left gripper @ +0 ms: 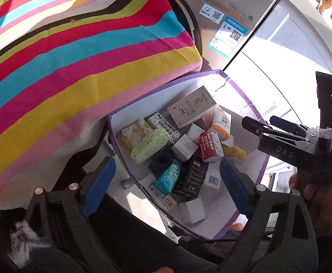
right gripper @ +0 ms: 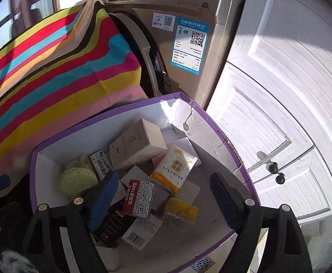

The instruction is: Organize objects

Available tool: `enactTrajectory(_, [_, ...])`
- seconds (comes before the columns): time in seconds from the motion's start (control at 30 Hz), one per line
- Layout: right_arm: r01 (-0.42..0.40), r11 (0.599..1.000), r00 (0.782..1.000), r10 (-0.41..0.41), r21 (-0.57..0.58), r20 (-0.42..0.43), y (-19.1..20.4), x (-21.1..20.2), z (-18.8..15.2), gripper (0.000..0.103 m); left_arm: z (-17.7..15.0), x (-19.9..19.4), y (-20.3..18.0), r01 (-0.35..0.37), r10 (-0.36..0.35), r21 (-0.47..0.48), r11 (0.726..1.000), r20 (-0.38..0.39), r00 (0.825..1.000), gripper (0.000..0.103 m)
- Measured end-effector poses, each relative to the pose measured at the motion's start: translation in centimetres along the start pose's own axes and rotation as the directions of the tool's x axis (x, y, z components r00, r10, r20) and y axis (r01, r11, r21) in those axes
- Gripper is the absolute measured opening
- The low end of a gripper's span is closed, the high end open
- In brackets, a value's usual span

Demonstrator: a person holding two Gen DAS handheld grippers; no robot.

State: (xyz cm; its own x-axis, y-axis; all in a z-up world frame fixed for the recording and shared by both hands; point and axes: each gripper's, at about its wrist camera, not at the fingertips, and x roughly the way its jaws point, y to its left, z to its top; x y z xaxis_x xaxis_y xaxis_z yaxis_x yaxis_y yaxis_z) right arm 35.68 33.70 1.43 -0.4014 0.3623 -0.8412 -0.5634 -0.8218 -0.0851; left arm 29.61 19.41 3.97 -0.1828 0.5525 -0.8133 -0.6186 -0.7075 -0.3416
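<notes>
While both tools hang over the purple-rimmed white cardboard box (right gripper: 111,113), the left gripper (left gripper: 166,186) and the right gripper (right gripper: 163,202) each hold their blue-padded fingers (right gripper: 104,195) spread wide, gripping nothing. Inside the box lie a red QR-printed carton (right gripper: 139,199), a green oval sponge (right gripper: 77,180), an orange-and-white tissue pack (right gripper: 173,170) and a black carton (left gripper: 191,177). Behind the box stands a beige front-loading washing machine (right gripper: 188,6); a rainbow-striped cloth (left gripper: 63,79) hangs to the box's left.

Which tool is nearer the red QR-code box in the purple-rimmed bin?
Right, probably. The right tool hangs open directly over the red box. The left tool sits back at the bin's near rim.
</notes>
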Motion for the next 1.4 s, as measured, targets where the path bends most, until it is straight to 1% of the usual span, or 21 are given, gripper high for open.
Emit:
enactTrajectory(0.07, [0.004,1.0,1.0,-0.004,0.015,-0.006,-0.5,-0.3,-0.8,0.084,-0.4,0.4,-0.9,-0.029,0.03,0.028,0.999,-0.019,0.999,0.095])
enactTrajectory(0.17, [0.016,1.0,1.0,-0.016,0.023,-0.01,-1.1,-0.8,-1.7,0.084,-0.9,1.0,-1.9,-0.064,0.067,0.066,0.996,-0.041,0.997,0.099])
enactTrajectory(0.3, [0.025,0.999,0.999,-0.024,0.03,-0.02,-1.4,-0.7,-2.4,0.084,-1.2,1.8,-2.5,-0.053,0.058,0.079,0.995,-0.066,0.996,0.102])
enactTrajectory(0.4, [0.028,0.999,0.999,-0.027,0.022,-0.02,-1.2,-0.6,-2.4,0.084,-1.4,2.3,-3.1,-0.05,0.057,0.096,0.994,-0.073,0.996,0.102])
enactTrajectory(0.43, [0.028,0.999,0.999,-0.028,0.018,-0.019,-1.1,-0.6,-2.3,0.084,-1.5,2.3,-3.3,-0.06,0.068,0.104,0.993,-0.072,0.995,0.102])
enactTrajectory(0.53, [0.036,0.999,0.999,-0.036,0.009,-0.02,-1.0,-0.6,-2.4,0.084,-1.5,2.5,-3.8,-0.133,0.142,0.129,0.983,-0.061,0.988,0.102])
enactTrajectory(0.67, [0.043,0.999,0.999,-0.042,0.016,-0.025,-1.2,-0.5,-2.5,0.084,-1.6,2.6,-3.7,-0.121,0.13,0.124,0.985,-0.071,0.989,0.102])
enactTrajectory(0.73, [0.044,0.999,0.999,-0.044,0.013,-0.025,-1.2,-0.5,-2.6,0.084,-1.7,2.6,-4.0,-0.133,0.144,0.143,0.981,-0.065,0.987,0.102])
enactTrajectory(0.83, [0.05,0.999,0.998,-0.05,0.006,-0.025,-1.2,-0.5,-2.6,0.084,-1.7,2.5,-4.5,-0.13,0.141,0.157,0.979,-0.064,0.988,0.102])
enactTrajectory(0.97, [0.056,0.998,0.998,-0.056,0.001,-0.02,-1.3,-0.6,-2.5,0.084,-1.6,2.5,-4.8,-0.128,0.139,0.162,0.979,-0.06,0.988,0.102])
enactTrajectory(1.17, [0.067,0.998,0.998,-0.067,-0.005,-0.011,-1.3,-0.7,-2.4,0.084,-1.5,3.0,-5.1,-0.118,0.132,0.165,0.979,-0.074,0.989,0.102])
enactTrajectory(1.4, [0.068,0.998,0.998,-0.069,-0.007,-0.012,-1.3,-0.7,-2.5,0.084,-1.3,3.1,-5.2,-0.114,0.126,0.163,0.98,-0.067,0.99,0.102])
